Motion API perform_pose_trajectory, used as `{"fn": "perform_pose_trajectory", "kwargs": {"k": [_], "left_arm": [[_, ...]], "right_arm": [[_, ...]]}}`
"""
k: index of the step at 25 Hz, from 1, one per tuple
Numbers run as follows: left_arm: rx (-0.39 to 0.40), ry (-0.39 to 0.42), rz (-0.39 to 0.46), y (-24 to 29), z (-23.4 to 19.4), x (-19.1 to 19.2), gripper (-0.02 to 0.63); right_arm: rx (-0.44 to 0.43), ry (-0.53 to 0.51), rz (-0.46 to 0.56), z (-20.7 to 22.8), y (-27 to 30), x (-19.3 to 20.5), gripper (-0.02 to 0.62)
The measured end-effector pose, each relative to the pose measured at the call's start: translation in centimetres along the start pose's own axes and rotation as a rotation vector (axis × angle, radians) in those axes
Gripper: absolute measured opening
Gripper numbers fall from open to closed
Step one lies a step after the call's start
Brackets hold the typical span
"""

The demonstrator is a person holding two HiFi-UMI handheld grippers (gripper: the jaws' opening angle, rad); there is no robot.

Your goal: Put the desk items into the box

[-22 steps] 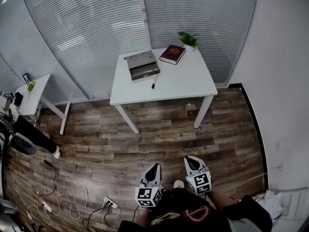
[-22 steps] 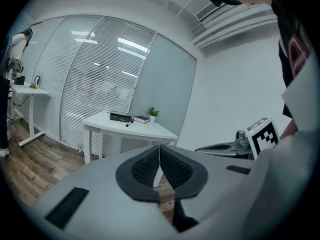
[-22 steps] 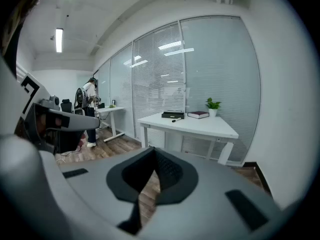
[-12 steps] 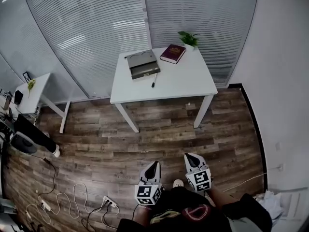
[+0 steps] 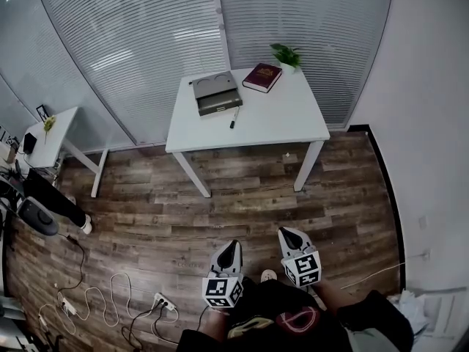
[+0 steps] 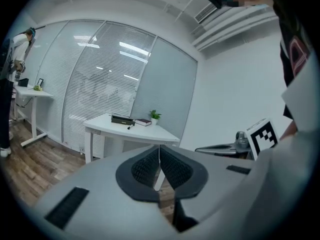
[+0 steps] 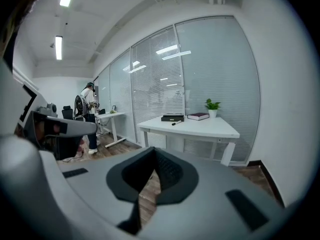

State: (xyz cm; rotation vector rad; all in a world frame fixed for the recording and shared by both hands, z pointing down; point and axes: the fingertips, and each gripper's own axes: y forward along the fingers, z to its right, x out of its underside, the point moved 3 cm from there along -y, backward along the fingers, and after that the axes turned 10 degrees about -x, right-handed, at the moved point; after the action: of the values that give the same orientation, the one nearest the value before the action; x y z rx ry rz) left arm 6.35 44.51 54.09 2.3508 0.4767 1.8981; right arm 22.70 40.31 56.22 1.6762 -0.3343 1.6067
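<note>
A white desk (image 5: 278, 123) stands across the room by the blinds. On it lie a grey open box (image 5: 215, 94), a black pen (image 5: 234, 118), a dark red book (image 5: 262, 77) and a small potted plant (image 5: 286, 55). The same desk (image 6: 110, 126) shows far off in the left gripper view, and the desk (image 7: 200, 126) also in the right gripper view. Both grippers hang close to my body, far from the desk. My left gripper (image 5: 229, 253) is shut and empty. My right gripper (image 5: 288, 236) is shut and empty too.
A second small white desk (image 5: 50, 141) stands at the left, with a person (image 7: 89, 116) beside it. Cables and a power strip (image 5: 163, 303) lie on the wooden floor at the lower left. A white wall (image 5: 432, 123) runs along the right.
The view has shifted a little, so the desk sits slightly higher in the picture. Both grippers stay shut near my body.
</note>
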Motion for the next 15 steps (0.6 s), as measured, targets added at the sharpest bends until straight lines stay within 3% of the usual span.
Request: {"fn": "perform_pose_trajectory", "kwargs": {"k": [8,15], "left_arm": [[-0.030,-0.017,0.003,0.5,0.3,0.8,0.020],[-0.002,-0.002,0.010,3.3,-0.7,-0.6,0.020]], "right_arm": [[-0.040,-0.010,-0.011,0.6,0.3,0.5,0.009],[-0.008,0.028,-0.016,2.8,2.4,-0.1,0.009]]}}
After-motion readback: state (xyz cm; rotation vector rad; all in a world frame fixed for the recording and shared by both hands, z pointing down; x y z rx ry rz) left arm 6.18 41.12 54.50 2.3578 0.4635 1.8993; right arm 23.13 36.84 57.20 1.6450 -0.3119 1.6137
